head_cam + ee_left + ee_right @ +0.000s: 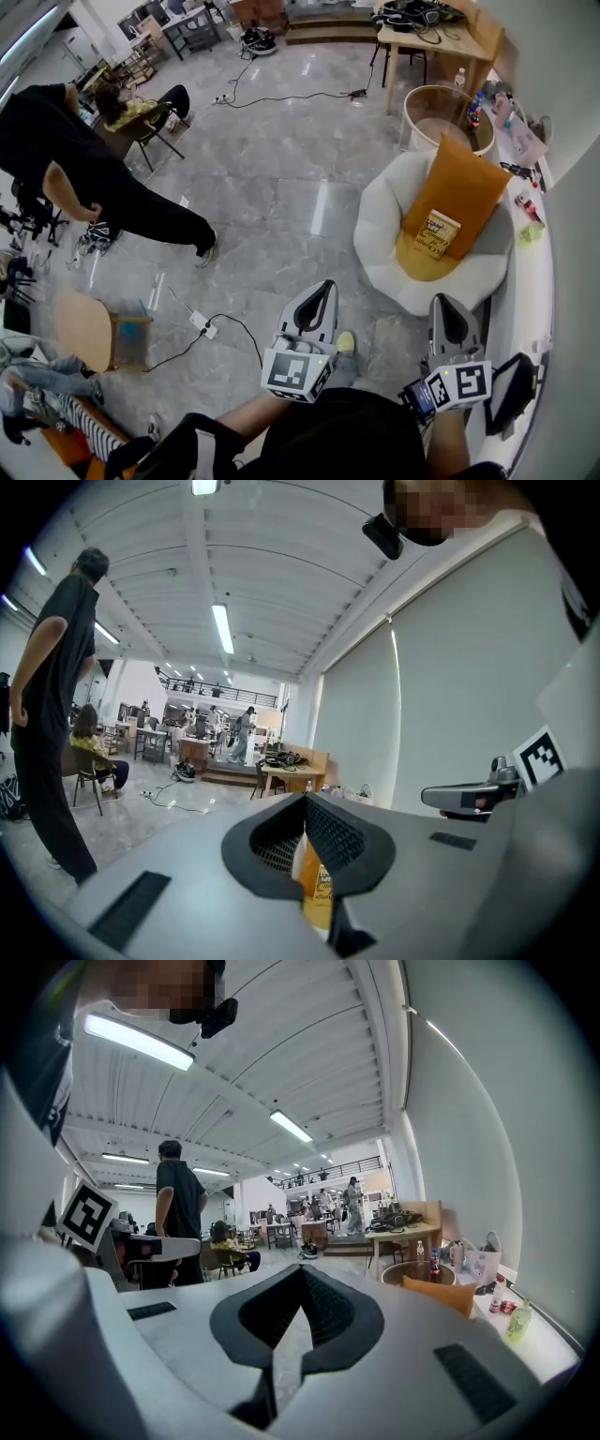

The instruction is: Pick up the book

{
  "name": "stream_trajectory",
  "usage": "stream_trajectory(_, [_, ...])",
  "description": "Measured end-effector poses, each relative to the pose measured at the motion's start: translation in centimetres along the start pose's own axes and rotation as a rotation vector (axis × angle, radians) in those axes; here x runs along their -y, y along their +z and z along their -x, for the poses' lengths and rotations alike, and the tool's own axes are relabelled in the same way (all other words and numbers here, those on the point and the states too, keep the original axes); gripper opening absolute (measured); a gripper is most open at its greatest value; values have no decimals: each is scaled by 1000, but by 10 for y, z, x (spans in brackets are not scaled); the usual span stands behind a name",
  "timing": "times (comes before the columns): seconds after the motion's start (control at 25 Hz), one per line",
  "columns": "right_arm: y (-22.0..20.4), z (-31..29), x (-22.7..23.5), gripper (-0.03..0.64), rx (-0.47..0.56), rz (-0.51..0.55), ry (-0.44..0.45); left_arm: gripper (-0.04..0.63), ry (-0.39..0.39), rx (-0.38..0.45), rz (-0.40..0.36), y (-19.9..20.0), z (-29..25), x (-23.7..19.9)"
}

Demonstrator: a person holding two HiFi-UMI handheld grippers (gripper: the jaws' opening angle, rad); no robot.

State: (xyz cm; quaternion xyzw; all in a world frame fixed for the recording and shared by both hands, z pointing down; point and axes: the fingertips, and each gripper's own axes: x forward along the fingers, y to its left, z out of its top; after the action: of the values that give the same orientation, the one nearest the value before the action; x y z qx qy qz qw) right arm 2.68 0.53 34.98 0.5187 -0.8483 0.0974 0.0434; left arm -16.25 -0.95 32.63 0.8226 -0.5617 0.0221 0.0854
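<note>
Only the head view shows the book whole, lying on an orange cushion in a white chair. The gripper views show the left gripper and the right gripper clenched on nothing.

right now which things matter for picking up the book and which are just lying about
For the job: book, left gripper, right gripper.
Just lying about: orange cushion, white chair, power strip, round table.

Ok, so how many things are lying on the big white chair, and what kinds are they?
Book: 1
Orange pillow: 1
Yellow cushion: 1
Total: 3
</note>
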Motion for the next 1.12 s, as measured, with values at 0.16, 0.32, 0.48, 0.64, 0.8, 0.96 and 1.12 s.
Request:
stream_trajectory(0.16, [6,-12,9,11,3,-2,-17,12,-10,5,10,5,-17,-3])
stream_trajectory(0.32, [15,-21,16,11,5,-3,-35,12,-26,1,12,12,-31,-7])
stream_trajectory(0.48, [18,-30,23,11,8,-7,-49,12,-42,-2,6,15,-46,-9])
stream_trajectory(0.64, [20,-39,25,11,13,-3,-56,12,-51,-1,2,15,-56,-15])
stream_trajectory(0.8, [21,-51,25,11,17,2,-60,12,-53,0,4,15,-64,-25])
stream_trajectory(0.96, [26,-65,20,11,21,7,-63,12,-59,3,5,19,-70,-38])
stream_trajectory(1.12, [29,-79,12,11,28,16,-59,12,-64,16,6,23,-74,-51])
